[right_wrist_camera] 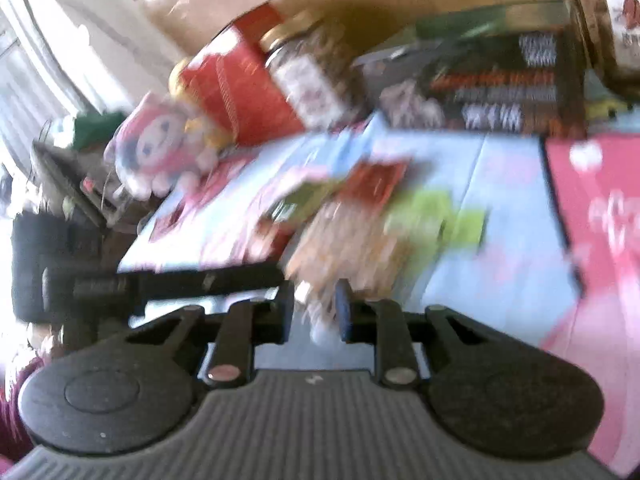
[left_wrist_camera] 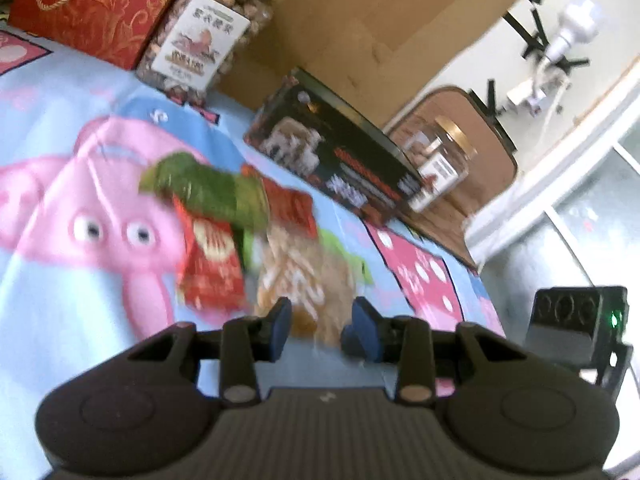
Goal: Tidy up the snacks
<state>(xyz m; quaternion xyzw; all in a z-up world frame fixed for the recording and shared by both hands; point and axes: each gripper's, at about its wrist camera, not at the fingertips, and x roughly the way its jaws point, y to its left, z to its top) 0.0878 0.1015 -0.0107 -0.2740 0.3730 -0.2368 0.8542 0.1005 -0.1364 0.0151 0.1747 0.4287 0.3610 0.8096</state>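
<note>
A pile of snack packets lies on a cartoon-print cloth (left_wrist_camera: 60,280): a green packet (left_wrist_camera: 208,188), red packets (left_wrist_camera: 212,268) and a clear bag of tan snacks (left_wrist_camera: 304,276). My left gripper (left_wrist_camera: 318,328) is open, its blue pads either side of the clear bag's near end. In the blurred right wrist view, my right gripper (right_wrist_camera: 314,312) has its pads close on the near end of the clear bag (right_wrist_camera: 344,244), which seems pinched. Green (right_wrist_camera: 436,220) and red (right_wrist_camera: 376,180) packets lie beyond it.
A peanut jar (left_wrist_camera: 200,40), a red gift bag (left_wrist_camera: 92,4), a dark snack box (left_wrist_camera: 332,152), a second jar (left_wrist_camera: 440,160) and a cardboard box (left_wrist_camera: 360,20) line the back. The right wrist view shows a cartoon packet (right_wrist_camera: 160,148), the red bag (right_wrist_camera: 240,88), a jar (right_wrist_camera: 312,68) and the dark box (right_wrist_camera: 500,84).
</note>
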